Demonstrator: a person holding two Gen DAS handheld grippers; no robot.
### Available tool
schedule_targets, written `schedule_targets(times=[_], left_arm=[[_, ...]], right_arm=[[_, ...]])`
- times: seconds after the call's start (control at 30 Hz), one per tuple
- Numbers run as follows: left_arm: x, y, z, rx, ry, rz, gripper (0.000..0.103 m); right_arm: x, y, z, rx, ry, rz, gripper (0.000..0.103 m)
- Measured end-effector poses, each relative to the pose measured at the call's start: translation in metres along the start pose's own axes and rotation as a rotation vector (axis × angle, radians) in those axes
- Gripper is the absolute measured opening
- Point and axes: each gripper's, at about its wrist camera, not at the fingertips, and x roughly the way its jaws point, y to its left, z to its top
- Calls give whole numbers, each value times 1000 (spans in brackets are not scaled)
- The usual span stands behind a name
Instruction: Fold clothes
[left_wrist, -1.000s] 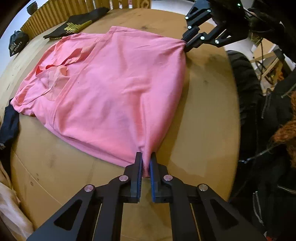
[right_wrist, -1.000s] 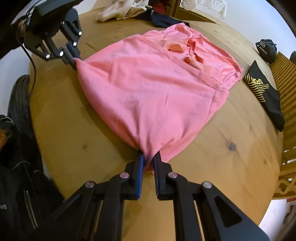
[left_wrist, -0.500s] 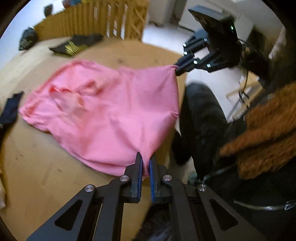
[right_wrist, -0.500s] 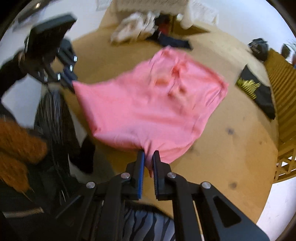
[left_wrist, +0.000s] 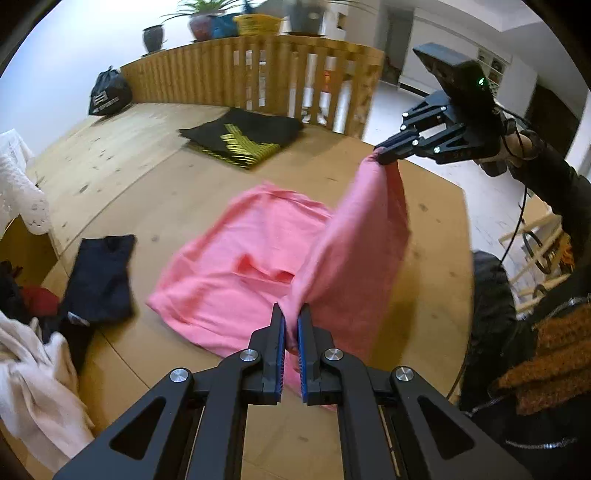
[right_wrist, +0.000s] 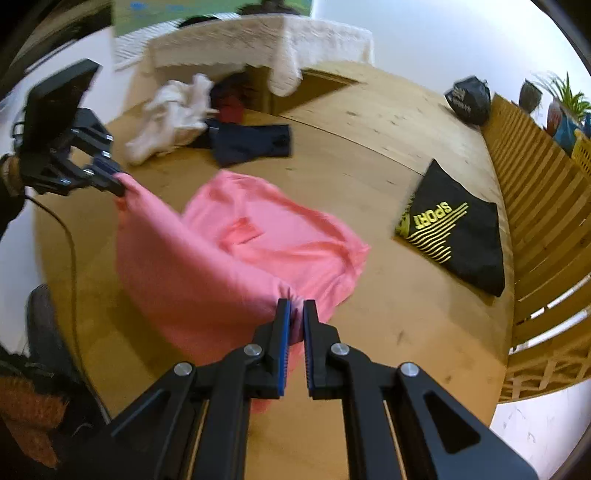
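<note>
A pink shirt (left_wrist: 255, 254) lies partly on the round wooden table (left_wrist: 147, 192), its near hem lifted off the wood. My left gripper (left_wrist: 290, 321) is shut on one hem corner. My right gripper (right_wrist: 296, 308) is shut on the other corner, and it also shows in the left wrist view as the right gripper (left_wrist: 380, 157) at the upper right, pinching the cloth. From the right wrist view the left gripper (right_wrist: 116, 186) holds its corner at the left. The raised hem of the pink shirt (right_wrist: 207, 273) stretches between both grippers and arches over the collar half, which rests on the table.
A folded black shirt with yellow print (right_wrist: 454, 229) lies near a slatted wooden railing (right_wrist: 535, 206). A dark blue garment (right_wrist: 251, 144) and white cloth (right_wrist: 170, 114) sit at the table's far side. A black bag (left_wrist: 109, 98) rests by the wall. A person's sleeve (left_wrist: 554, 192) is on the right.
Both grippers rose and swung with the hem corners, lifting the shirt's near half off the table and carrying it over toward the collar half. The shirt lay flat a second ago.
</note>
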Motion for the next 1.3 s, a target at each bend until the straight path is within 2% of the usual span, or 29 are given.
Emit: schedule_targets(times=[0.27,0.4,0.47,0.53,0.63,0.77,0.9,1.0,1.23,1.27,1.3], left_arm=[[58,71,9,-46,63,5,5],[80,100,7,-74,81,9,5],[90,109,4,-86,95,8,5],[96,108,0,-78,113,-2,5],[100,105,-4,-69,125,-12,5],[99,105,-5,-78,128,-12,5],[98,105,-5,-77,131,-10,5],[100,105,-5,-77,134,-6,5],[103,104,-3,-67,144,4,5],[105,104,-3,-65,147,6,5],[106,103,-3,-62,151,11,5]], right_arm=[[78,-41,48,13,67,-25,3],[108,-58,61,23,91,-37,3],[121,-66,60,59,126,16,4],[132,-76,54,128,166,91,4],[141,-86,42,207,194,130,6],[148,-87,35,300,250,207,14],[142,-83,37,353,247,270,25],[147,-83,41,360,272,231,25],[163,-80,41,376,322,218,24],[166,-79,40,369,333,206,23],[168,-77,40,361,330,197,12]])
